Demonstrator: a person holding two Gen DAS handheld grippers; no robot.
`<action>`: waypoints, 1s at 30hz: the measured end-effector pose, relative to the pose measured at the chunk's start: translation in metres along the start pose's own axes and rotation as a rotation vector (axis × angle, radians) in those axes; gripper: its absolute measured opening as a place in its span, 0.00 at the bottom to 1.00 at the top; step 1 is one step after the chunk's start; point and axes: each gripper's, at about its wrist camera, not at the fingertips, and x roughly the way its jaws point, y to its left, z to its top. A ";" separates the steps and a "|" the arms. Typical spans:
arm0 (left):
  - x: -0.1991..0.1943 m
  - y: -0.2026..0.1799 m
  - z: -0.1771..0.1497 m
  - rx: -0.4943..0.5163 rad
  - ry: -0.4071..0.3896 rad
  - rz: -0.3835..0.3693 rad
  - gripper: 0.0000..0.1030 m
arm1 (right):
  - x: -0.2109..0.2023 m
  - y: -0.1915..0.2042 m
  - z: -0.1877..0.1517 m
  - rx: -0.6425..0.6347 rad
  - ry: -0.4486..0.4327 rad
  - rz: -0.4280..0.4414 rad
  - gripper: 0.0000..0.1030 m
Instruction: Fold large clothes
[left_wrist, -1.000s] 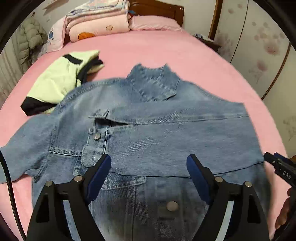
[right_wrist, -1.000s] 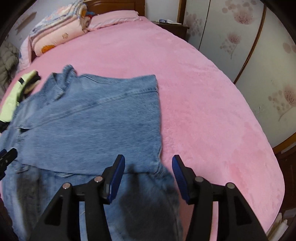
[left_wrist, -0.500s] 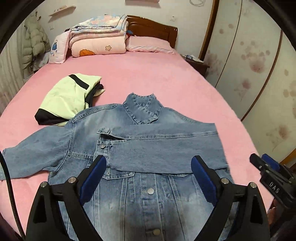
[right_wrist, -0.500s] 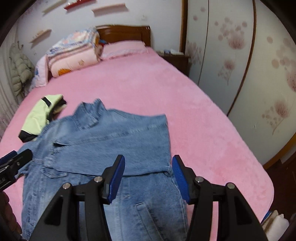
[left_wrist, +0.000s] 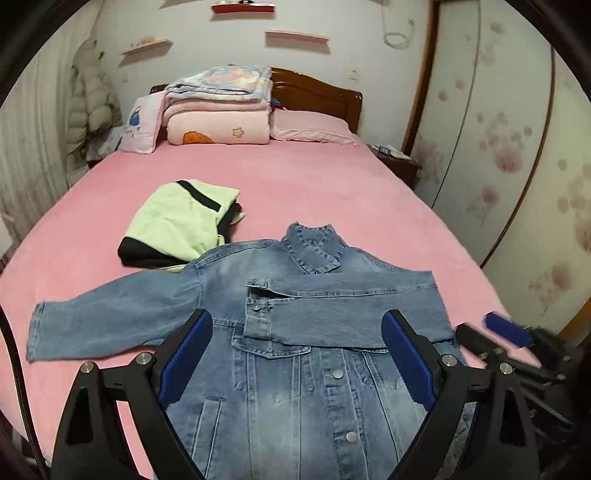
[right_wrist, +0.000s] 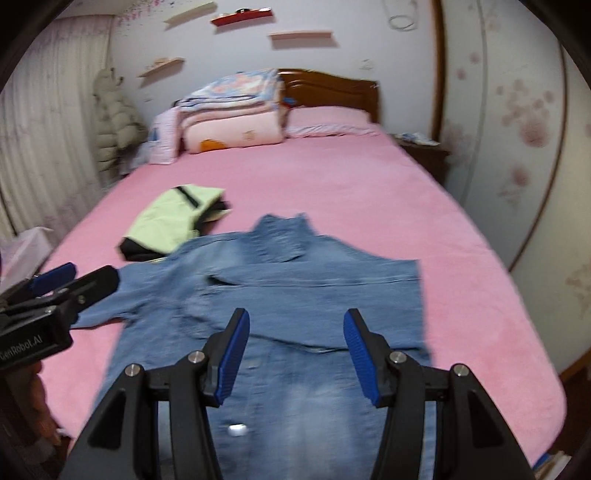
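1. My left gripper and right gripper hang spread and empty above the denim jacket, flat on the pink bed
2. One sleeve is folded across; I judge the outstretched sleeve comes next

L claw, R claw agape, empty

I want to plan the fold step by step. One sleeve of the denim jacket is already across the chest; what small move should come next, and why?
Probably bring the left claw down to the cuff of the spread sleeve and grip it. On the denim jacket that sleeve lies flat out on the pink bed, while the other sleeve is folded across the chest. Both claws are open and empty.
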 end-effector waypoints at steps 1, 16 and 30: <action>-0.003 0.006 0.000 -0.014 0.001 -0.007 0.89 | 0.000 0.008 0.001 -0.002 0.009 0.020 0.52; -0.040 0.184 -0.023 -0.244 -0.024 0.131 0.89 | 0.002 0.153 0.026 -0.103 -0.068 0.082 0.56; -0.004 0.385 -0.118 -0.608 0.067 0.220 0.89 | 0.083 0.285 0.017 -0.244 0.021 0.114 0.56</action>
